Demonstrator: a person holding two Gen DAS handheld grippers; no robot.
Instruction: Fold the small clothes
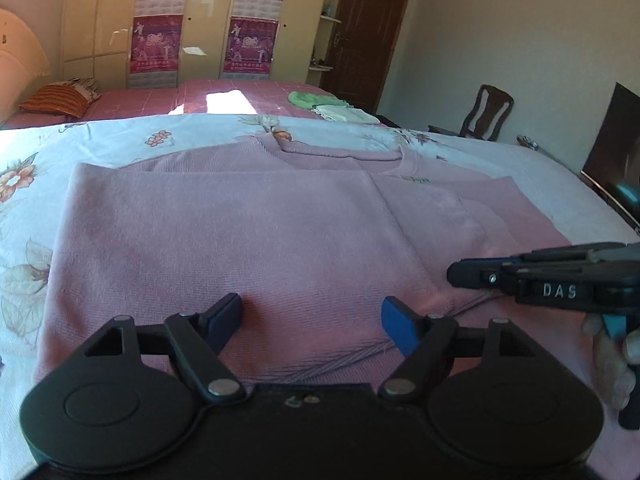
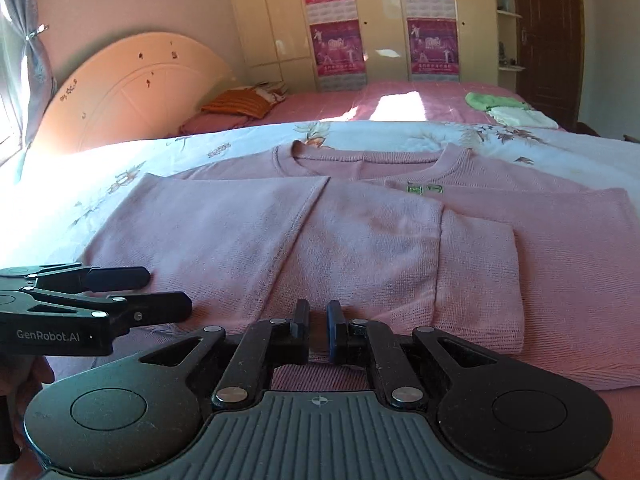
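A pink knit sweater [image 1: 248, 232] lies flat on a floral bedspread [image 1: 120, 136], collar at the far side, both sleeves folded in across the body. It also shows in the right wrist view [image 2: 360, 240]. My left gripper [image 1: 312, 320] is open, its jaws wide apart over the sweater's near hem. My right gripper [image 2: 318, 330] has its jaws nearly closed, pinching the pink hem edge between them. The right gripper shows side-on in the left wrist view [image 1: 472, 274], the left gripper in the right wrist view [image 2: 168, 292].
A second bed with a pink cover [image 2: 400, 100] stands behind, with folded green and white clothes [image 2: 508, 110] and an orange pillow [image 2: 240, 106]. A wardrobe [image 2: 360, 20] and door lie beyond. A wooden chair [image 1: 484, 114] stands at the right.
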